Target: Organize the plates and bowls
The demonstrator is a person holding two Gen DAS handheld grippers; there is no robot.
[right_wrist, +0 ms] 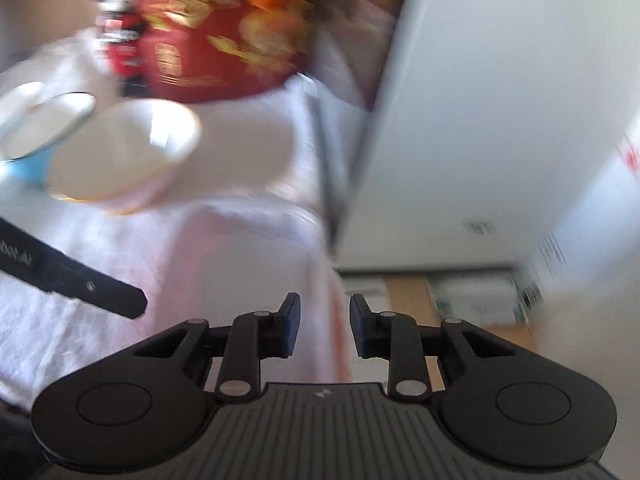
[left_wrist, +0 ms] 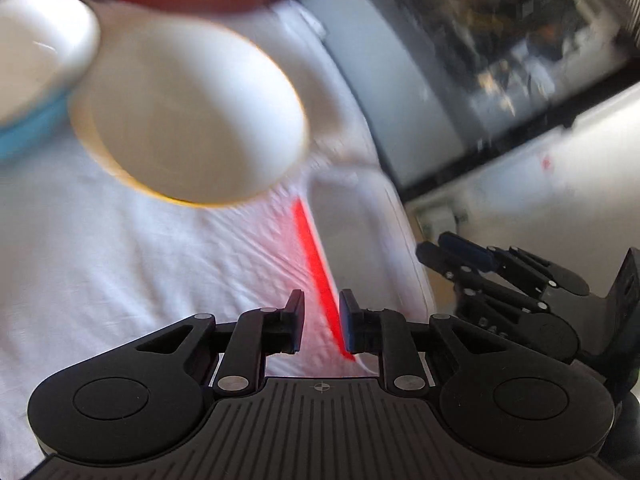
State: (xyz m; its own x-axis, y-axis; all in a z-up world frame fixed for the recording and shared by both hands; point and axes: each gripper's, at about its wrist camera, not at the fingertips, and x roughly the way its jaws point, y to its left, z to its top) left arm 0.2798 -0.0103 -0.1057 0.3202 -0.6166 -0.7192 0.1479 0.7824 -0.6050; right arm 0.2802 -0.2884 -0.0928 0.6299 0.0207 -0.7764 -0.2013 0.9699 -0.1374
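Note:
A white rounded-rectangular plate [left_wrist: 360,232] with a red underside lies at the right edge of the white cloth. My left gripper [left_wrist: 322,320] is shut on its near red rim. My right gripper [left_wrist: 452,254] sits at the plate's right rim. In the right wrist view the plate [right_wrist: 248,272] looks pale pink, and my right gripper [right_wrist: 325,320] is shut on its right edge. A white bowl [left_wrist: 188,116] with a yellow rim stands beyond the plate, beside a blue bowl [left_wrist: 32,128]. Both bowls, white [right_wrist: 120,160] and blue [right_wrist: 28,168], also show in the right wrist view. Both views are blurred.
A red patterned box [right_wrist: 208,40] stands behind the bowls. The wrinkled white cloth [left_wrist: 120,260] covers the table. A white cabinet side [right_wrist: 480,120] rises close on the right, with floor and cardboard [right_wrist: 408,300] below it. A black bar of the left tool [right_wrist: 80,280] crosses the left side.

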